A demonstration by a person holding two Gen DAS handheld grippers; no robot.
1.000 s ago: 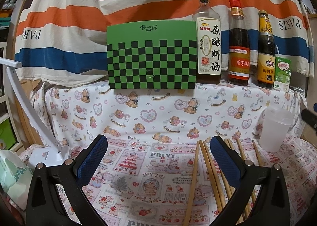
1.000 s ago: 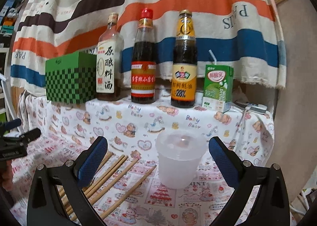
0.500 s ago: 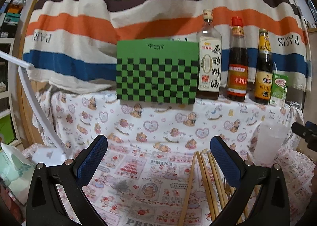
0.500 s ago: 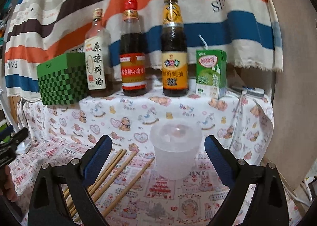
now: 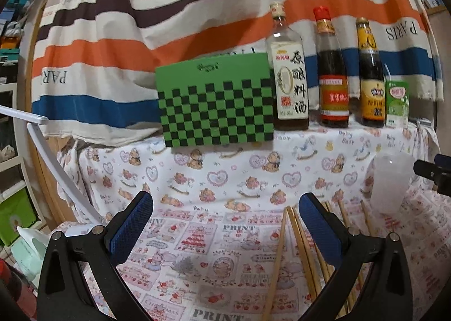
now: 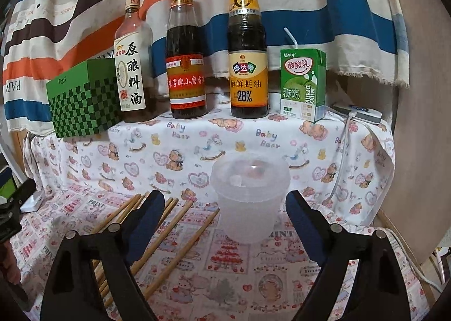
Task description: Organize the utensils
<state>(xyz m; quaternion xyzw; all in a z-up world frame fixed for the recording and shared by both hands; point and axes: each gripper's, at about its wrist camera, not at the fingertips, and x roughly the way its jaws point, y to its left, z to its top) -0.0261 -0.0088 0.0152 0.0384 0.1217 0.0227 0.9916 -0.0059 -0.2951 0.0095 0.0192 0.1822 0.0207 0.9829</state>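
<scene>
Several wooden chopsticks [image 5: 298,247] lie loose on the printed tablecloth, right of centre in the left wrist view and at lower left in the right wrist view [image 6: 180,239]. A translucent plastic cup [image 6: 249,197] stands upright to their right; it also shows in the left wrist view [image 5: 390,183]. My left gripper [image 5: 225,225] is open and empty, above the cloth with its right finger over the chopsticks. My right gripper [image 6: 225,219] is open and empty, its fingers either side of the cup's base, just in front of it.
On a raised shelf behind stand a green checkered box [image 5: 215,104], three sauce bottles [image 6: 186,56] and a green drink carton [image 6: 303,84]. A white lamp arm [image 5: 48,152] is at the left. A cable [image 6: 342,157] hangs at the right edge.
Both grippers have tilted and shifted slightly. The right gripper has moved closer to the cup, which now sits between its fingers. Nothing was grasped.
</scene>
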